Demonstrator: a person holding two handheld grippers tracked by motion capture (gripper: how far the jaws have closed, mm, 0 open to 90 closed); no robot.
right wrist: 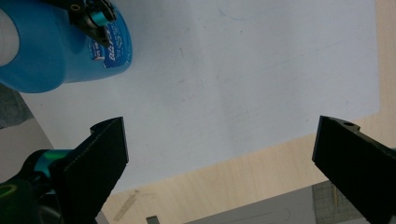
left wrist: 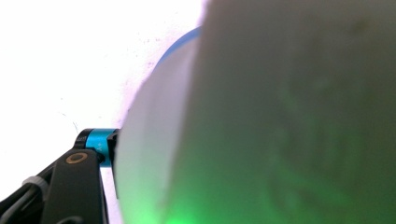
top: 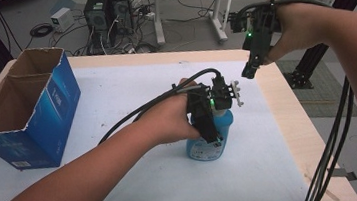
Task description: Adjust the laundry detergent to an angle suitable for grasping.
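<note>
- In the high view, the left forearm is seen coming up from the bottom edge toward the middle of the frame, where the left hand [top: 171,122] is wrapped around the left gripper [top: 213,134].
- The left gripper is pointed down onto a blue bottle [top: 209,146] that stands upright just right of centre on the white mat [top: 131,100]; its jaws are clamped on the bottle's sides, one at the front and one behind.
- In the left gripper view, the bottle's pale surface [left wrist: 280,112] is pressed up against the lens, lit green at the bottom, and one black jaw with a blue collar is seen at the lower left beside it.
- A black cable [top: 156,103] is trailed from the left gripper down to the left across the mat.
- At the left of the high view, an open blue box [top: 55,102] is stood on the mat, well apart from the bottle.
- At the upper right of the high view, the right gripper [top: 250,70] is held in the air by the right hand [top: 295,27], above the table's [top: 286,107] far right edge, with nothing in it.
- In the right gripper view, its two black jaws are spread wide at the lower corners, and the bottle [right wrist: 56,46] with the left gripper's jaw on it is seen at the upper left.
- Beyond the table, computer towers [top: 108,12] and loose wires are seen on the floor.
</note>
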